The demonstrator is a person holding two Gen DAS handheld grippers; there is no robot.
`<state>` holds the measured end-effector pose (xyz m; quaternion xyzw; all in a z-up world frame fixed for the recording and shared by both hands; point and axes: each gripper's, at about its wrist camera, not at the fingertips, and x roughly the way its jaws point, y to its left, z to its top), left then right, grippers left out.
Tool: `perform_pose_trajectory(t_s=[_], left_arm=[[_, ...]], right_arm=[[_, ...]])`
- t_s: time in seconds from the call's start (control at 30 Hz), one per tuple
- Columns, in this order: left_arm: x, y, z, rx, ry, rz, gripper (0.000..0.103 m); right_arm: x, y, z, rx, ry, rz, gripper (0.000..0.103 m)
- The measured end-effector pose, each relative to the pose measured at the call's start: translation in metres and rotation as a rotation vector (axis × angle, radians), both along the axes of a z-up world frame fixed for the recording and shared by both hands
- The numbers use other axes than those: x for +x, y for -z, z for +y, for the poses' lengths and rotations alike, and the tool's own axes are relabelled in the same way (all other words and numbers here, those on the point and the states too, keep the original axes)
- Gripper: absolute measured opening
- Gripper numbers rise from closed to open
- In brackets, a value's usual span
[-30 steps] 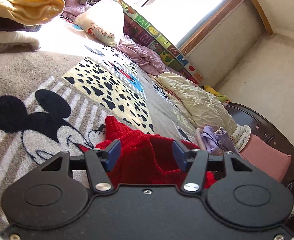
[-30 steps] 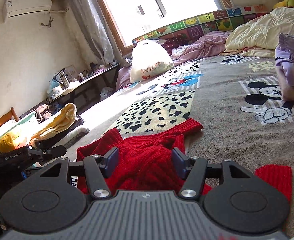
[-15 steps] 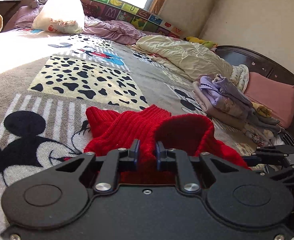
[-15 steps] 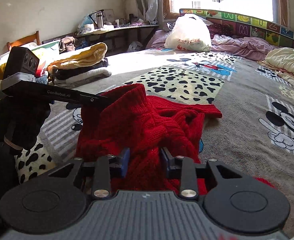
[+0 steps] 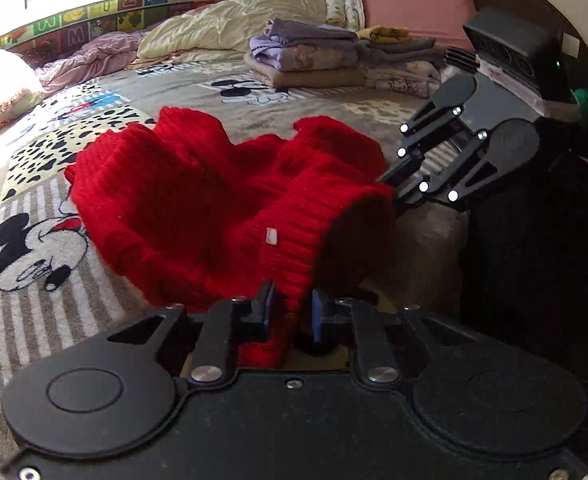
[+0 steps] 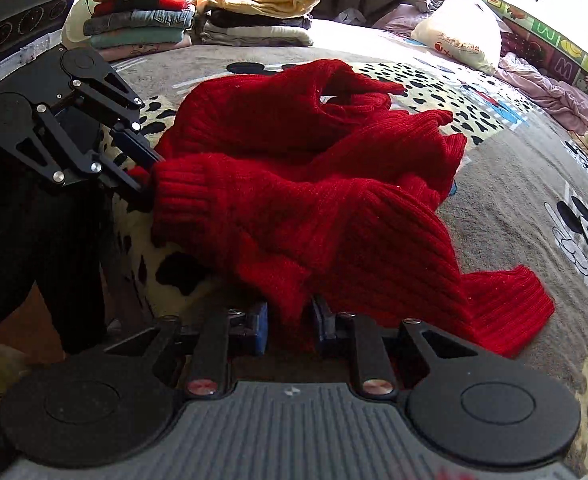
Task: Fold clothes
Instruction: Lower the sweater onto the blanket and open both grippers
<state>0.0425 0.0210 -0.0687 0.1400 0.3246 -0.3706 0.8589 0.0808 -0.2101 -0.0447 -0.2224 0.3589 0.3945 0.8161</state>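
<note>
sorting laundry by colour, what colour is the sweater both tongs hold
Solid red ribbed knit sweater, clearest in the right wrist view.

Wrist views face each other, close; share red sweater [image 5: 222, 200].

Red ribbed sweater [image 6: 313, 184]; grey cartoon-mouse blanket [image 6: 533, 184]; black tongs [image 6: 290, 320].

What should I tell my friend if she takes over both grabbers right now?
Left gripper: shut on the ribbed edge of the red sweater.
Right gripper: shut on another part of the same sweater.
The sweater lies bunched and partly lifted over the cartoon blanket, sleeves tangled.
Done: both grips taken; folded stacks already sit at the far edge of the bed, another stack near the pink pillow.
Left: spread the sweater flat, fold it, add it to a stack.
</note>
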Motion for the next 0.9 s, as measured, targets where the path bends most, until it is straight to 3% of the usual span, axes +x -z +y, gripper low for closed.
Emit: perform_pose_trajectory(t_s=[0.07,0.13,0.27,0.33,0.4,0.53,0.7,0.8,0.9], left_arm=[[-0.007,-0.006,0.002,-0.029,0.031,-0.008,0.045],[-0.003,-0.018,0.014,-0.116,-0.006,-0.012,0.05],[0.015,-0.038,0.044,-0.277,-0.18,-0.031,0.058],[0.029,-0.044,0.054,-0.327,-0.283,-0.038,0.058],[0.047,-0.045,0.061,-0.358,-0.381,-0.026,0.058],[0.097,-0.037,0.079,-0.444,-0.603,0.079,0.058],[0.149,-0.015,0.114,-0.638,-0.782,0.217,0.058],[0.173,0.005,0.127,-0.703,-0.838,0.273,0.057],[0.195,0.019,0.12,-0.654,-0.807,0.29,0.056]], right_arm=[[-0.008,-0.004,-0.003,0.012,0.0,0.006,0.024],[-0.011,-0.014,-0.011,0.078,0.019,0.018,0.024],[-0.005,-0.035,-0.036,0.323,0.112,0.076,0.026],[0.007,-0.041,-0.049,0.445,0.191,0.104,0.041],[0.019,-0.042,-0.057,0.524,0.27,0.116,0.046],[0.055,-0.029,-0.066,0.666,0.428,0.172,0.049],[0.105,0.0,-0.069,0.848,0.629,0.243,0.054],[0.138,0.02,-0.069,0.947,0.7,0.278,0.057],[0.162,0.041,-0.064,0.948,0.705,0.293,0.059]])
